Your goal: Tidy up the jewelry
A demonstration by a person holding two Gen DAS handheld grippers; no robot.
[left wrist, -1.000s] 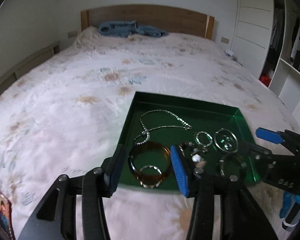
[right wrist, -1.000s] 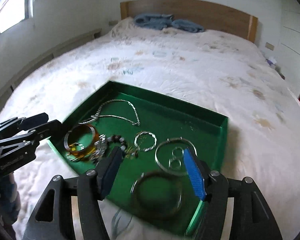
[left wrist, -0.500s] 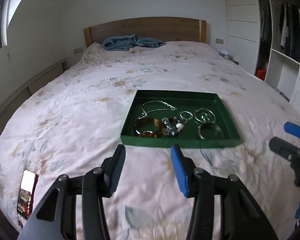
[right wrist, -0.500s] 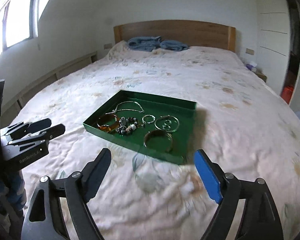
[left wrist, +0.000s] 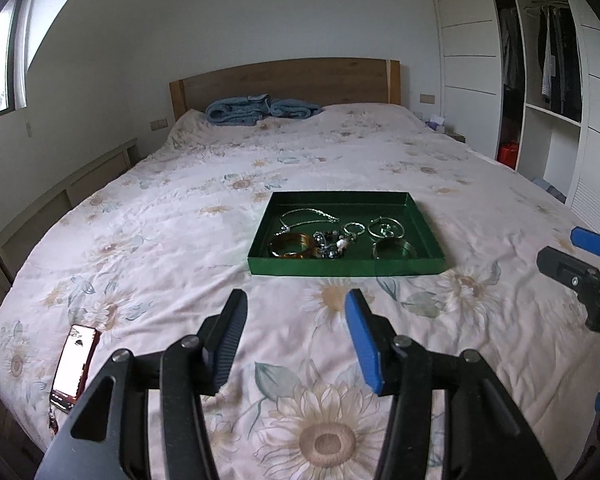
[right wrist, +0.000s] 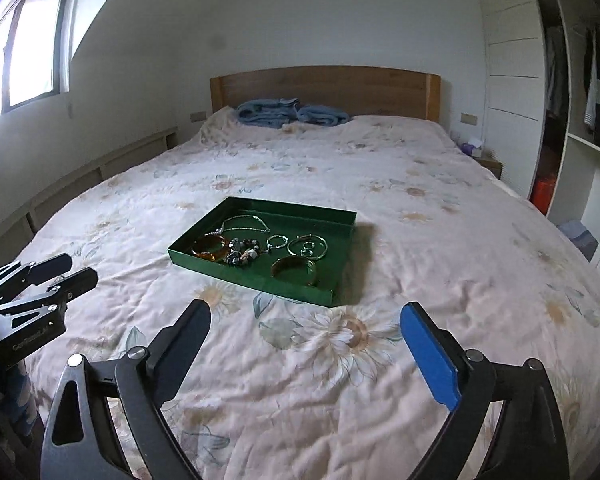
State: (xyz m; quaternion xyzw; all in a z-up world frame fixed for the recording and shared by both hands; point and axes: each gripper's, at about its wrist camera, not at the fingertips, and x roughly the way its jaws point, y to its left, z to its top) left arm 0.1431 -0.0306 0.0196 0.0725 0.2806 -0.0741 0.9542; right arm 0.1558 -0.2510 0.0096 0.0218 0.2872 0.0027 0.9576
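Both tongs, left [left wrist: 296,340] and right [right wrist: 306,344], hang empty with jaws opening over the flowered bedspread [left wrist: 180,240], having pulled back from the green tray [left wrist: 348,268] they hovered over a second ago. The jewelry [left wrist: 332,236] (bangles, rings, a chain) lies in that tray mid-bed, so sorting looks finished or paused. Embossed lettering on the left tongs' body is too blurred to read.

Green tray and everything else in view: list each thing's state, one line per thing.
Green tray: flat on the bed, holding jewelry.
Amber bangle: lying in the tray.
Silver necklace: spread in the tray.
Phone: on the bedspread, screen lit.
Blue blanket: bunched by the headboard.
Left gripper: empty, jaws opening.
Right gripper: empty, jaws opening wide.
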